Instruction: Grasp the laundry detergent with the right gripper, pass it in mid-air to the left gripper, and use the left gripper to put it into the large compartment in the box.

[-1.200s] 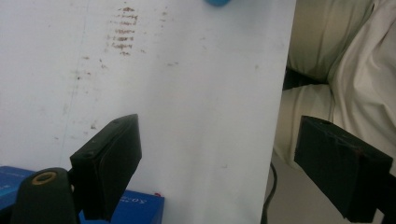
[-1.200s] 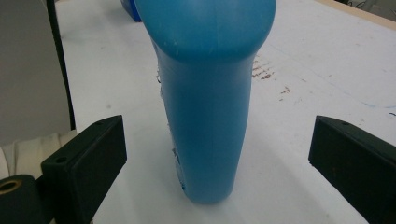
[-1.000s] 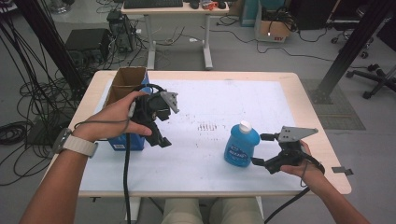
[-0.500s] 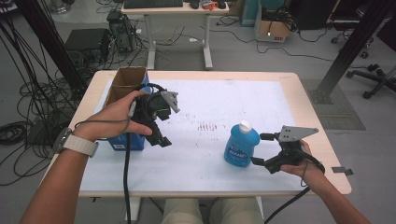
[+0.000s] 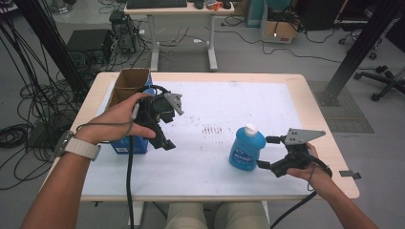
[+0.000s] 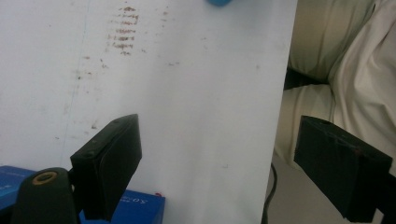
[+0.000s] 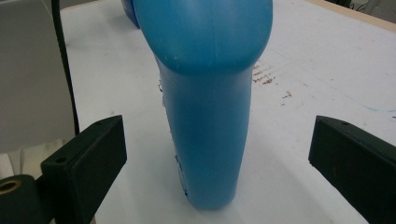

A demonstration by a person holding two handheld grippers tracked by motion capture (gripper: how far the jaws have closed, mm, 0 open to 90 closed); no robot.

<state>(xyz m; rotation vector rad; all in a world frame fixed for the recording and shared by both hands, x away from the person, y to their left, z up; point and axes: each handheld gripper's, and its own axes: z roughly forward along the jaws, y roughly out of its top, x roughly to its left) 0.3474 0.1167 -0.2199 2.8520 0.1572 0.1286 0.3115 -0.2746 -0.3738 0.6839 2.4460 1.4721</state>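
Your right tool (image 5: pixel 268 152) is wide open, nothing gripped yet: in the right gripper view its black jaws stand either side of the blue bottle (image 7: pixel 208 93) with clear gaps on both sides. The bottle stands upright on the bench (image 5: pixel 286 102), right of centre, white cap (image 5: pixel 250 128) on top. Looks like the approach step of a pick; next move probably calls for easing in a bit further, then closing squarely on the narrow body, low enough that it doesn't tip.

Your left tool (image 5: pixel 162 138) is also open and empty, held over the bench's left side just beside the blue box (image 5: pixel 125 144), jaws pointing down towards the near edge.

Count: one bottle, one blue box, one open cardboard box (image 5: pixel 129 81) behind it, two tools.
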